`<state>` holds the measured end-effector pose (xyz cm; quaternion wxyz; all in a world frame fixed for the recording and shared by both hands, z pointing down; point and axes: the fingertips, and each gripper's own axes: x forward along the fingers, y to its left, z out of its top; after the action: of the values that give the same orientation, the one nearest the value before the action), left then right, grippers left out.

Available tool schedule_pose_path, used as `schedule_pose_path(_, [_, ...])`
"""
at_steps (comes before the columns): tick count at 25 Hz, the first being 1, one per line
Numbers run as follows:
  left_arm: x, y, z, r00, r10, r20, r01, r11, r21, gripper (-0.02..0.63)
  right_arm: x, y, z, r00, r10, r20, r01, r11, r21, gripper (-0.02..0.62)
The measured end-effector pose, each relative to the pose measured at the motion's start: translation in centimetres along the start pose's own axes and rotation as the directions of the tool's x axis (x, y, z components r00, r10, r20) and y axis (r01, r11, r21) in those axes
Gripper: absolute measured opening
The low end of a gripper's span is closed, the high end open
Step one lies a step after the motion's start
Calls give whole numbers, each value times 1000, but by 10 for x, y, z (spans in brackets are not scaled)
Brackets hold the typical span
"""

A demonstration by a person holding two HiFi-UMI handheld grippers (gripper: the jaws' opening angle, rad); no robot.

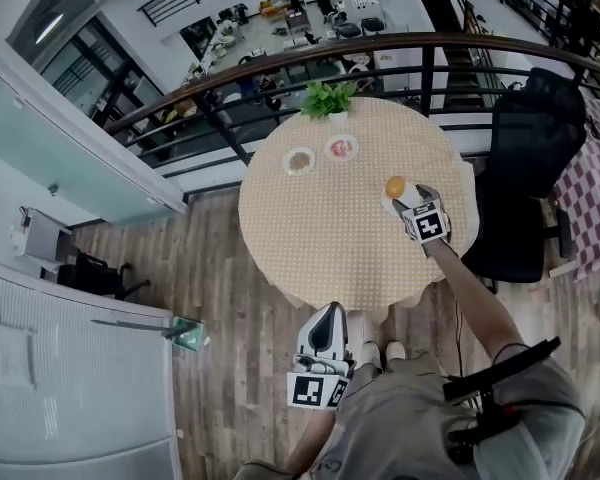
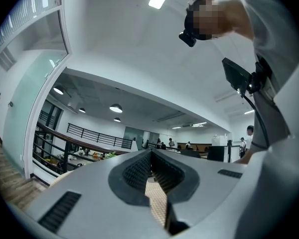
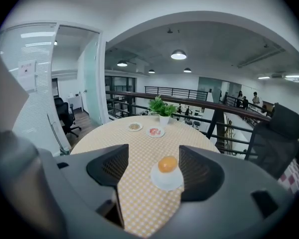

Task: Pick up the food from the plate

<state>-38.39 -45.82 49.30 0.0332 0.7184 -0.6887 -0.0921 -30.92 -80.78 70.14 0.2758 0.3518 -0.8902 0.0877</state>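
Note:
A round orange piece of food (image 1: 395, 186) (image 3: 168, 164) sits on a small white plate (image 3: 166, 180) at the right side of the round checkered table (image 1: 330, 238). My right gripper (image 1: 413, 201) (image 3: 153, 154) hovers just short of it, open. The food lies ahead between the jaws, closer to the right one, and the pads do not touch it. My left gripper (image 1: 323, 343) (image 2: 151, 156) hangs low in front of the person's body, off the table, with its jaws closed together and nothing in them.
Two more small plates (image 1: 298, 160) (image 1: 341, 148) with food stand at the far side of the table, next to a potted plant (image 1: 328, 98). A black office chair (image 1: 528, 168) stands to the right. A dark railing (image 1: 280, 68) runs behind the table.

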Motion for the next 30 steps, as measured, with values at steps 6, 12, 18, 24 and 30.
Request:
schedule_pose_path(6, [8, -4, -9, 1000, -11, -20, 11, 1000, -2, 9, 48, -20, -35, 993, -23, -112, 24, 1000, 3, 301])
schedule_pose_path(12, [18, 5, -13, 999, -15, -35, 15, 1000, 4, 9, 89, -31, -59, 982, -27, -186, 34, 999, 37, 302])
schedule_pose_path(18, [24, 16, -19, 999, -6, -37, 5, 1000, -3, 9, 128, -44, -74, 970, -7, -243, 48, 985, 164, 302])
schedule_pose_path(24, [33, 27, -34, 998, -2, -67, -1, 999, -40, 9, 162, -61, -87, 960, 22, -280, 84, 928, 363, 302])
schedule_pose_path(30, [33, 47, -57, 995, 35, -92, -43, 996, -80, 9, 198, -71, -101, 952, 57, -299, 112, 847, 520, 302])
